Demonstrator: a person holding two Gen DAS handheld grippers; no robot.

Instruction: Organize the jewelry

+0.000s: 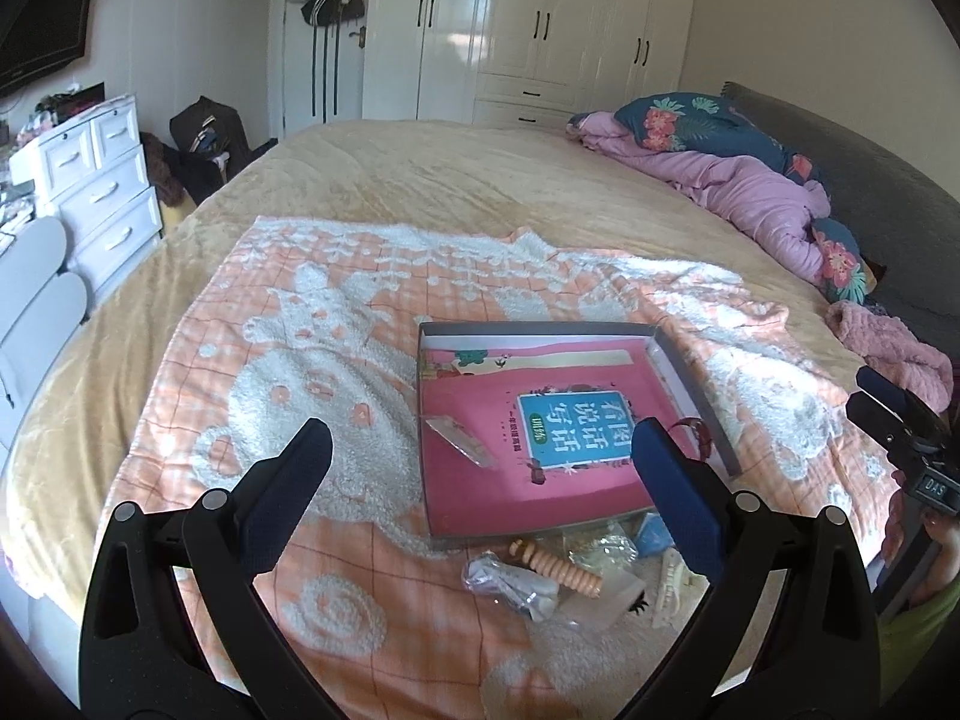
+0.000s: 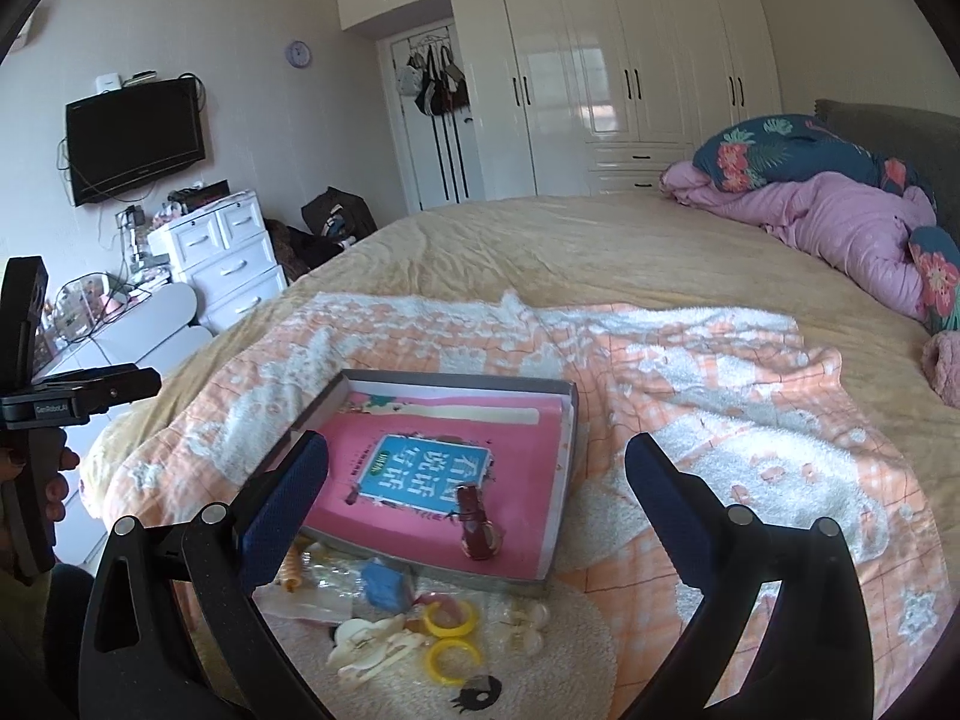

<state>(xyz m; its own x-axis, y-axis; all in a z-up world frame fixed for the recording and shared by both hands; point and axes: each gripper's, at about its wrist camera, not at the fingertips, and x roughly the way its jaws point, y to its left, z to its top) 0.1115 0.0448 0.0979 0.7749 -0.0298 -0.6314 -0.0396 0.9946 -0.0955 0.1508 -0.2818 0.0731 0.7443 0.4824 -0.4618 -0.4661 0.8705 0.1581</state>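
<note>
Bedding covers nearly everything in both views: a wide bed [image 2: 540, 240] under a tan fleece cover, and on top of it an orange-and-white checked blanket [image 1: 288, 360] with fluffy white patterns. On that blanket sits a shallow grey box [image 2: 564, 414], its floor taken up by a pink book [image 2: 420, 480] with a blue title panel. A dark red wristwatch [image 2: 477, 531] lies inside on the book near the box's front edge, and the left wrist view shows a small clear packet [image 1: 459, 441] on the book as well.

Just in front of the box, on the blanket, lies a loose heap of jewelry: two yellow hoop earrings [image 2: 451, 621], a cream hair claw [image 2: 366, 654], a peach beaded piece [image 1: 555, 570], a blue pouch [image 2: 384, 585] and what may be pearl earrings in plastic, too blurred to be sure.

Left gripper [image 1: 480, 468] hangs above the box's near left corner, fingers spread wide and empty. Right gripper [image 2: 477, 480] hangs over the box front, fingers equally released, nothing between them.

Beyond the bed stand glossy white wardrobes [image 2: 600, 90], a door hung with bags [image 2: 432, 84], a white drawer unit [image 2: 228, 252] and a wall television [image 2: 135, 132]. A pink quilt [image 2: 840, 222] and floral pillow are bunched at the headboard
</note>
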